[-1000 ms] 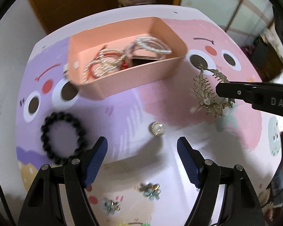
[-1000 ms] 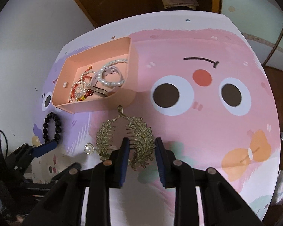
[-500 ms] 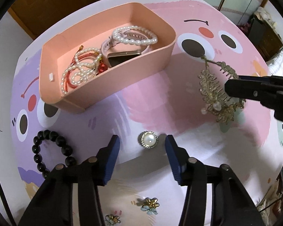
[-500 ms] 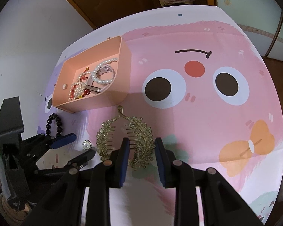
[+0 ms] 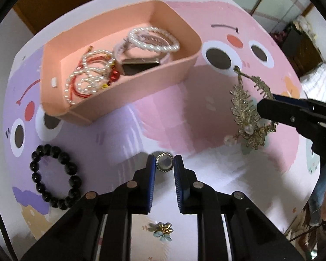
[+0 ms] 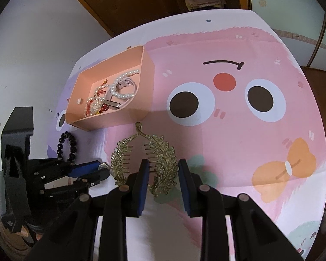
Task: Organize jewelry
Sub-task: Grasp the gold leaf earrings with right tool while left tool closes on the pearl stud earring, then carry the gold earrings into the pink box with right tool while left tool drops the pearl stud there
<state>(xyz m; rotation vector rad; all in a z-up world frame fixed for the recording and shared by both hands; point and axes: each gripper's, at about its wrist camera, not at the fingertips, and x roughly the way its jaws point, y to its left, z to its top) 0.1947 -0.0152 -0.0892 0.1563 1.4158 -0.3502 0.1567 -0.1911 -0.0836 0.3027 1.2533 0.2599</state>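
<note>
One pearl brooch (image 5: 164, 164) at lower centre, left gripper (image 5: 164, 165) clamped on it. One gold leaf hair comb (image 6: 144, 155), right gripper (image 6: 163, 169) pinching it. One pink tray (image 5: 139, 91) upper left, two pearl bracelets (image 5: 153, 40) inside. One black bead bracelet (image 5: 54, 177) lower left, one flower clip (image 5: 163, 233).

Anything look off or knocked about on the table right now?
Nothing looks spilled or broken. The pink tray sits askew to the table edge. Pearl bracelets lie tangled inside it; the black bead bracelet and flower earring lie loose on the mat.
</note>
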